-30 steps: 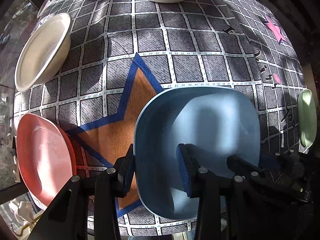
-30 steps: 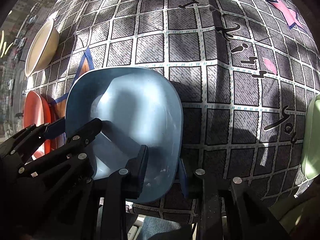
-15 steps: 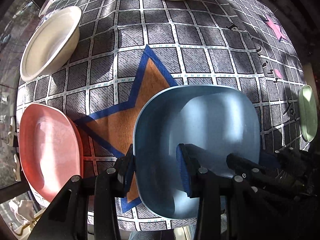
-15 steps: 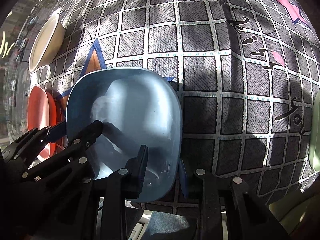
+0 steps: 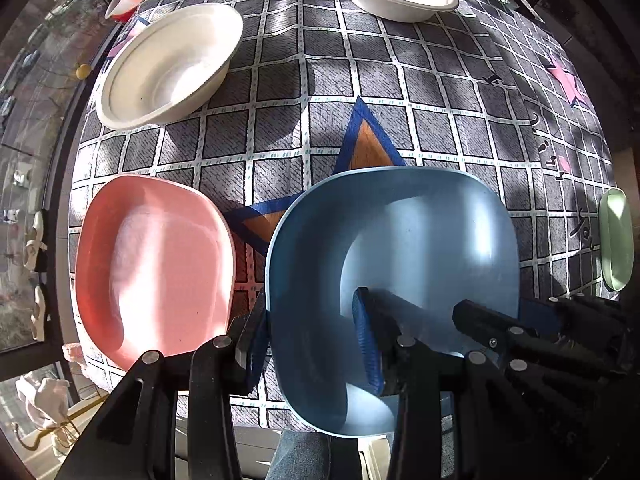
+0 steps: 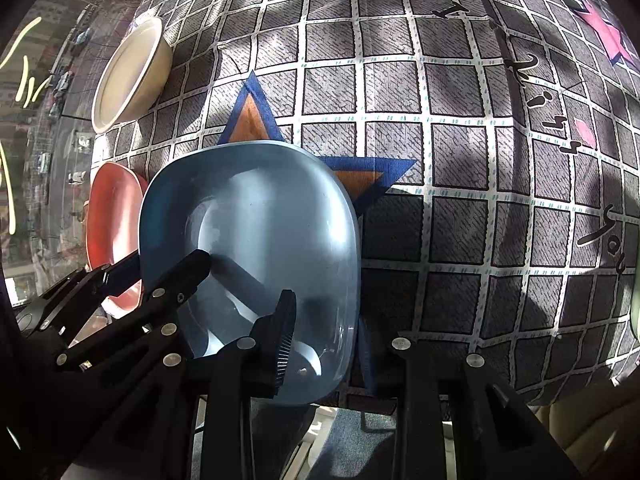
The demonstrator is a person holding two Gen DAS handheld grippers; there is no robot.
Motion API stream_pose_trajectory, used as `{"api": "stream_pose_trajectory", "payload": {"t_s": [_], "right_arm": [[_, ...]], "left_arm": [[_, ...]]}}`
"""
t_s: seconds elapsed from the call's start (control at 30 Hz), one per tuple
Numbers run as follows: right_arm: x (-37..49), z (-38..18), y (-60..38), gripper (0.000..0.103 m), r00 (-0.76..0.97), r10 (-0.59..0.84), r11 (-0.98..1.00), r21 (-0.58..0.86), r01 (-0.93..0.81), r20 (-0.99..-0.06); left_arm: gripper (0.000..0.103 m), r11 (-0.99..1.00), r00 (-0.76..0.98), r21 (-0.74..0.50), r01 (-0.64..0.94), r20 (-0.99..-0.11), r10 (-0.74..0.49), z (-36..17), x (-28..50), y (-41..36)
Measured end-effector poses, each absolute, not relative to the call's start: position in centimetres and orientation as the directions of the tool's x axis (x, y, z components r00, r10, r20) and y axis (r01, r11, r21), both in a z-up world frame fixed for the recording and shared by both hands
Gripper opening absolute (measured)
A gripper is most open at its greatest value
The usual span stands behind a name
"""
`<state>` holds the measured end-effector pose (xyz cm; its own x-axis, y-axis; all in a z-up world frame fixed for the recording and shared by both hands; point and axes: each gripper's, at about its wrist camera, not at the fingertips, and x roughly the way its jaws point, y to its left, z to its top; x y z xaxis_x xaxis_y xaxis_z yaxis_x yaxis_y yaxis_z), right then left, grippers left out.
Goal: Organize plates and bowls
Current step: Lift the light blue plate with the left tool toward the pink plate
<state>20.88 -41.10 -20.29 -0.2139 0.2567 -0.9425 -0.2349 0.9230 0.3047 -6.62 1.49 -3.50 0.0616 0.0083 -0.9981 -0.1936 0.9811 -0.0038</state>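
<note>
blue square plastic plate held off checked grey tablecloth, near table's front edge, beside pink square plate on cloth. left gripper clamped across plate's left rim, one jaw outside, one inside. right gripper clamped across right rim likewise. two-sided grip likely keeps wide plate level for carry. pink plate just left looks like stacking target. three white round bowls sit farther back, apart; pale green dish at far right edge.
</note>
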Motion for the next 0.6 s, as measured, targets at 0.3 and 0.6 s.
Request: {"api": "stream_pose_trajectory", "payload": {"t_s": [0.3, 0.6], "right_arm": [[19.6, -17.3, -36.2, 0.032, -0.237, 0.315, 0.893, 0.372, -0.254, -0.919], [16.0, -14.2, -30.7, 0.032, -0.310, 0.368, 0.854, 0.450, -0.259, -0.877]], "left_arm": [[0.043, 0.977, 0.058, 0.058, -0.205, -0.996, 0.071, -0.6, -7.9, 6.7], [0.043, 0.975, 0.078, 0.130, -0.181, -0.986, 0.146, -1.5, -5.7, 11.0]]}}
